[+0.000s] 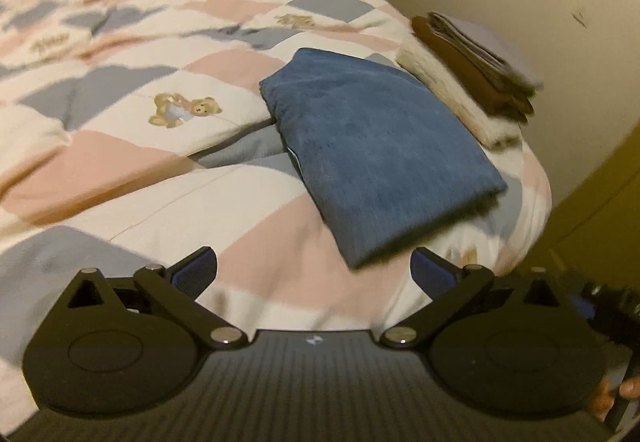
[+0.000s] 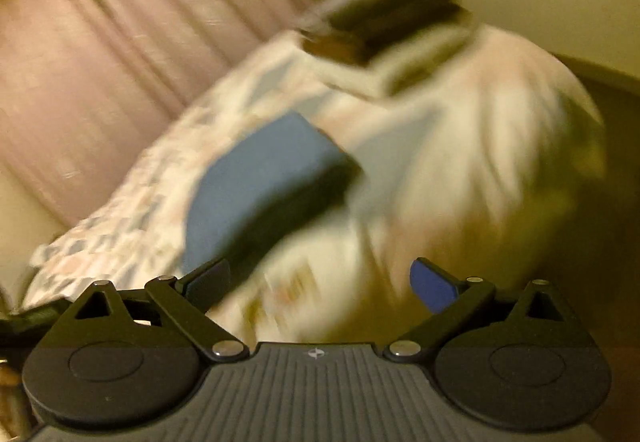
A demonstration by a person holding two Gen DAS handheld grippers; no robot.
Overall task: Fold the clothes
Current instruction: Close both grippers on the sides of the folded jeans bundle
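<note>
A folded blue garment [image 1: 376,154] lies flat on the patchwork quilt [image 1: 132,146] near the bed's corner, just ahead of the left gripper [image 1: 314,274], whose jaws are spread wide and hold nothing, its near edge just past the fingertips. Just beyond it, a stack of folded clothes [image 1: 472,70] sits at the bed's edge. The right wrist view is badly smeared, but the right gripper [image 2: 320,284] seems splayed and empty too, the blue garment ahead to its left.
</note>
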